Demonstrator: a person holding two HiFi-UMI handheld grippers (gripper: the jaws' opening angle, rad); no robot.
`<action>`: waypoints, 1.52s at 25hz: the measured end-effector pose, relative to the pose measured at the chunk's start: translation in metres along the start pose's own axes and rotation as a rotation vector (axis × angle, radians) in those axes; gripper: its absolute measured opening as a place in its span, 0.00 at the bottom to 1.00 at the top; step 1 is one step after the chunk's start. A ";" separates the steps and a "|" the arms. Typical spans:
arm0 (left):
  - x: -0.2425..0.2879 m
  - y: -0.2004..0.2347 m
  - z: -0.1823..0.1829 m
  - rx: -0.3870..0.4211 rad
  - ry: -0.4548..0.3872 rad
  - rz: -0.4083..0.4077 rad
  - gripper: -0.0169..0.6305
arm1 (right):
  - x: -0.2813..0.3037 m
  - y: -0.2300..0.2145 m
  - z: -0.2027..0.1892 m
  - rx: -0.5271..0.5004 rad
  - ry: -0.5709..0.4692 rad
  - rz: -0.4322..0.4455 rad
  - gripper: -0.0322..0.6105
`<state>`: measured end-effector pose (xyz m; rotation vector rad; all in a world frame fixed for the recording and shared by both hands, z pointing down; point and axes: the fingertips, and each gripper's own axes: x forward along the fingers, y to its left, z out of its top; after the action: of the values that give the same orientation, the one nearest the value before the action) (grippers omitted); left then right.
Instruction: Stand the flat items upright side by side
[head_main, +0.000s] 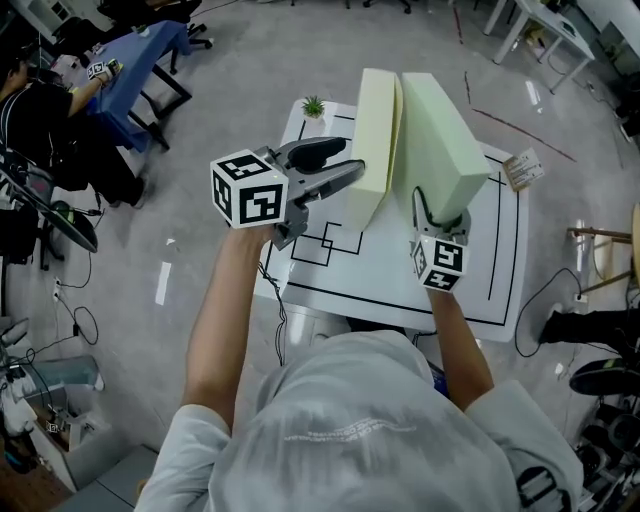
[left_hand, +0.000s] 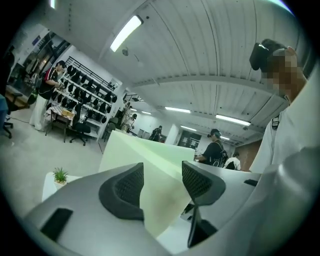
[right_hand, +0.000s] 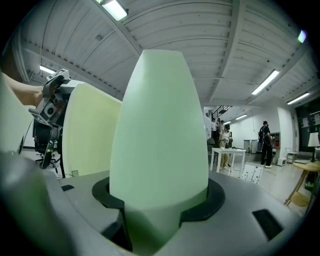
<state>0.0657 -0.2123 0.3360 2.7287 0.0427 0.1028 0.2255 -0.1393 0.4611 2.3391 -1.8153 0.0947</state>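
Two thick foam slabs stand upright side by side on the white table (head_main: 380, 275). The pale yellow slab (head_main: 375, 135) is on the left, the pale green slab (head_main: 447, 140) on the right, and their tops lean together. My right gripper (head_main: 440, 215) is shut on the green slab's near edge; in the right gripper view that slab (right_hand: 160, 125) fills the space between the pads. My left gripper (head_main: 350, 168) is raised at the yellow slab's left side. In the left gripper view its jaws (left_hand: 162, 182) stand apart, with the slab (left_hand: 150, 160) showing beyond the gap and not pressed.
A small potted plant (head_main: 314, 105) stands at the table's far left corner. A printed card (head_main: 522, 168) hangs off the right edge. Black lines mark the tabletop. Chairs and a blue table (head_main: 140, 60) stand at far left, a wooden stool (head_main: 600, 255) at right.
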 end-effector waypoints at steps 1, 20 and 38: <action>0.001 0.000 -0.001 -0.003 0.005 -0.012 0.41 | 0.001 0.004 0.000 -0.004 -0.004 0.002 0.52; 0.005 -0.003 0.000 -0.018 0.014 -0.098 0.41 | 0.000 0.083 -0.024 -0.059 0.168 0.457 0.70; 0.003 0.000 -0.001 -0.057 -0.015 -0.111 0.41 | -0.006 0.092 -0.021 -0.170 0.228 0.695 0.71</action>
<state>0.0686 -0.2121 0.3371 2.6635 0.1845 0.0512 0.1363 -0.1519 0.4906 1.4315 -2.3053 0.2704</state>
